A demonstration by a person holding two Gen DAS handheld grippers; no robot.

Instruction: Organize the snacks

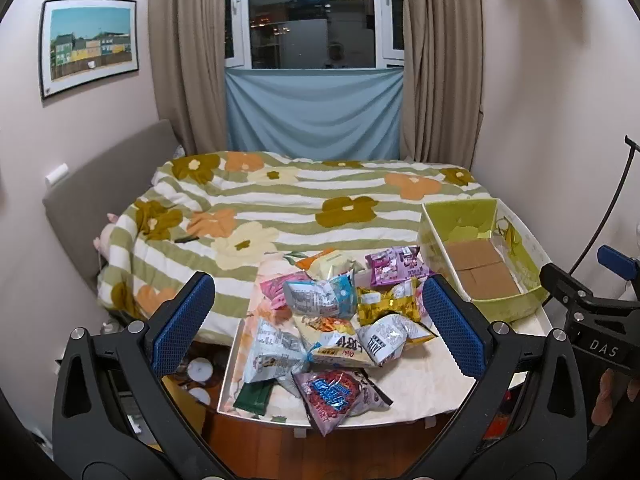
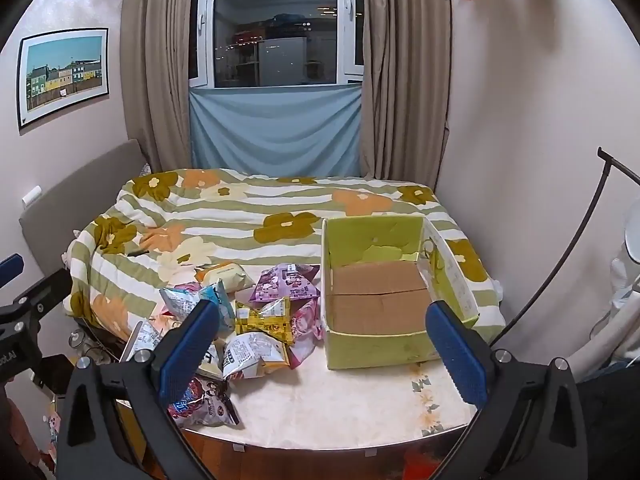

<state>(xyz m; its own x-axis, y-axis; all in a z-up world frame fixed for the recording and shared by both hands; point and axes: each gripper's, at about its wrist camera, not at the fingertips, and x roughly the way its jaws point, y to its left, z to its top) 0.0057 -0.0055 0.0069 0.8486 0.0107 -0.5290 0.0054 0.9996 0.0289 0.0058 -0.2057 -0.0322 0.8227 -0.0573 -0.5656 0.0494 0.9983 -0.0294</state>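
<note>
A pile of several snack packets (image 1: 332, 320) lies on a white floral table (image 1: 432, 384), among them a gold packet (image 1: 386, 304), a purple packet (image 1: 394, 266) and a dark red packet (image 1: 336, 398). The pile shows in the right wrist view (image 2: 256, 320) too. An open green cardboard box (image 1: 496, 308), empty inside, stands to the right of the pile; it also shows in the right wrist view (image 2: 380, 344). My left gripper (image 1: 316, 320) is open and empty, above the pile. My right gripper (image 2: 320, 344) is open and empty, in front of the box and the pile.
The table stands against a bed (image 1: 280, 200) with a green striped flower blanket. A curtained window (image 1: 316, 52) is behind it. A black stand (image 1: 612, 216) rises at the right by the wall. Wooden floor (image 1: 280, 444) lies below the table's near edge.
</note>
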